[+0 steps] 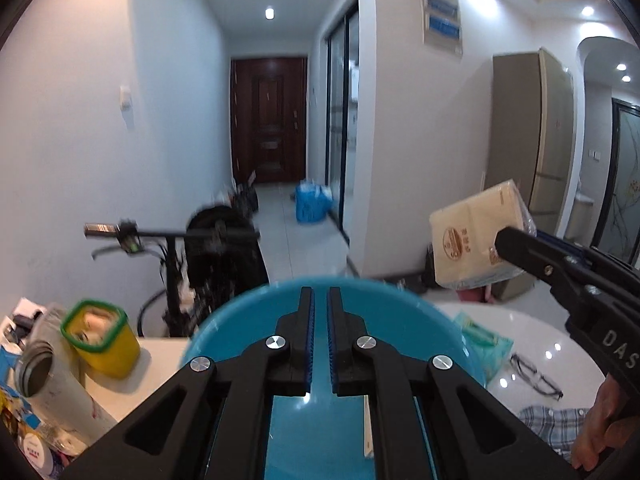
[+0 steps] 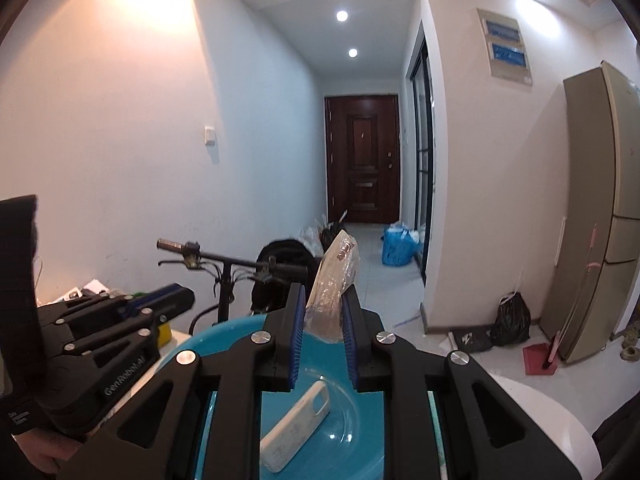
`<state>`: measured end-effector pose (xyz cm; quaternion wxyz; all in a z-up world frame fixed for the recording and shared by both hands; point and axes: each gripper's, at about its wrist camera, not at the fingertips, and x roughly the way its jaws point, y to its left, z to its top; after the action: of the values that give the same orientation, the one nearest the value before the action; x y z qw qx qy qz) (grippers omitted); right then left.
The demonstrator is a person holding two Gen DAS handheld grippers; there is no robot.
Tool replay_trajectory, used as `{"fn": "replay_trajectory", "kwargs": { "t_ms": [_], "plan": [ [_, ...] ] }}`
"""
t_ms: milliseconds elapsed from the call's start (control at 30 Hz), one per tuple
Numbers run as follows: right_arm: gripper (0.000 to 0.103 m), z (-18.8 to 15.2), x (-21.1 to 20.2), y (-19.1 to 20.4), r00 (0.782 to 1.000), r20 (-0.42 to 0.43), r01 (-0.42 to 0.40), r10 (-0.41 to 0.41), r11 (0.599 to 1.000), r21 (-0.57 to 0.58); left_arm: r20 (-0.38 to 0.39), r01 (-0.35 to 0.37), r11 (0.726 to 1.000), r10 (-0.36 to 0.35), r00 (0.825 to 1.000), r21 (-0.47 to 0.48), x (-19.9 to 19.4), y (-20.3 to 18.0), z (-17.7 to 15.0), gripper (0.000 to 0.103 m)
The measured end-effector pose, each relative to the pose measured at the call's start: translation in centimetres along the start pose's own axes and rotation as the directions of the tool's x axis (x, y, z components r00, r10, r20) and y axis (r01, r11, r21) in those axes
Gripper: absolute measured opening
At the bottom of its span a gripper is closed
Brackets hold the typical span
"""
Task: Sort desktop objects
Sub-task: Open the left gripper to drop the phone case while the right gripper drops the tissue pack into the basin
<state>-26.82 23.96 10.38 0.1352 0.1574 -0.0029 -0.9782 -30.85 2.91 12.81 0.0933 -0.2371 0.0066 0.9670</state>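
Observation:
My right gripper (image 2: pixel 323 292) is shut on a beige tissue pack (image 2: pixel 336 264) in clear plastic wrap, held tilted above a blue basin (image 2: pixel 360 412). A white phone case (image 2: pixel 296 424) lies in the basin. In the left wrist view the same pack (image 1: pixel 476 236) hangs at the right, pinched by the right gripper (image 1: pixel 502 240). My left gripper (image 1: pixel 320 292) hovers over the blue basin (image 1: pixel 248 320) with its jaws shut and nothing between them. It also shows as the left gripper (image 2: pixel 182 298) at the left of the right wrist view.
On the white table (image 1: pixel 540 332) lie black glasses (image 1: pixel 536 376), a green tissue packet (image 1: pixel 484 340) and a checked cloth (image 1: pixel 556 420). A yellow box with a green rim (image 1: pixel 100 332) and a grey cup (image 1: pixel 44 364) stand left among clutter. A scooter (image 1: pixel 176 248) stands behind.

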Motion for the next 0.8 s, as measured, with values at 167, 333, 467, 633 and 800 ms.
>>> {"fn": "replay_trajectory", "kwargs": {
  "t_ms": [167,333,467,633,800],
  "plan": [
    [0.017,-2.0,3.4,-1.2,0.991,-0.13,-0.038,0.044,0.998,0.048,-0.162,-0.027,1.0,0.029,0.986,0.016,5.0,0.3,-1.7,0.007],
    [0.017,-3.8,5.7,-1.8,0.976,-0.214,-0.025,0.032,0.999,0.037,-0.27,-0.031,0.999,0.026,0.963,-0.015,7.9,1.5,-2.9,0.007],
    [0.017,-5.0,7.1,-2.3,0.96,-0.272,-0.056,0.071,0.996,0.063,-0.327,-0.038,0.998,0.018,0.945,-0.056,8.9,2.4,-3.5,0.007],
    [0.017,-6.0,8.5,-2.1,0.942,-0.326,-0.057,0.079,0.995,0.077,-0.361,-0.042,0.997,0.014,0.933,-0.071,9.5,3.0,-3.7,0.007],
    [0.017,-6.5,9.2,-1.9,0.933,-0.352,-0.057,0.077,0.996,0.067,-0.345,-0.08,0.992,0.042,0.938,-0.096,9.4,3.6,-3.4,0.083]
  ]
}}
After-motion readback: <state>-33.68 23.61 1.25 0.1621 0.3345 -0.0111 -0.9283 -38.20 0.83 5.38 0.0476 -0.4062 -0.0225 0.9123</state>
